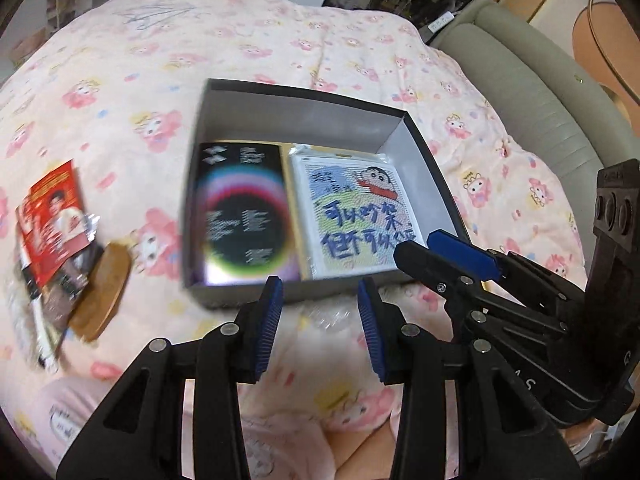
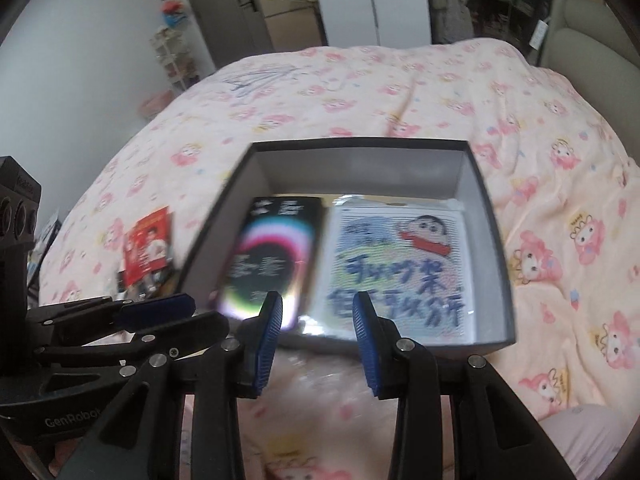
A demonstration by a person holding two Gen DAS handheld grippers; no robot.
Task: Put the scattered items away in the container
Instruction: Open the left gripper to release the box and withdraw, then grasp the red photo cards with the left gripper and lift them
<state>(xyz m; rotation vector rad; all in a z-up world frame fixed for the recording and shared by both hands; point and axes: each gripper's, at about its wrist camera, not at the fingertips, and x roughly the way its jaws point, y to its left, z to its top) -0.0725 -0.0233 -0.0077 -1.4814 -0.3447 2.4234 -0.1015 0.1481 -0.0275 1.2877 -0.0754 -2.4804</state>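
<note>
- Bedding with a pink cartoon print (image 1: 320, 52) covers the bed; a dark open box (image 1: 308, 98) sits on it.
- Inside the box, a black booklet with a rainbow ring (image 1: 244, 216) lies flat on the left, and a white card with a cartoon boy and blue handwriting (image 1: 352, 216) lies flat just beside it on the right.
- Left of the box, well apart from it, a red packet (image 1: 54, 216) lies in a loose pile on the bedding with a brown oval item (image 1: 102, 296) against it.
- Left tool (image 1: 320, 320) hangs above the bedding just short of the box's near wall, released, nothing between its blue pads (image 1: 270, 324).
- Right tool (image 2: 316, 332) hovers over the near wall, likewise released and empty.
- Both tools are close together, side by side.
</note>
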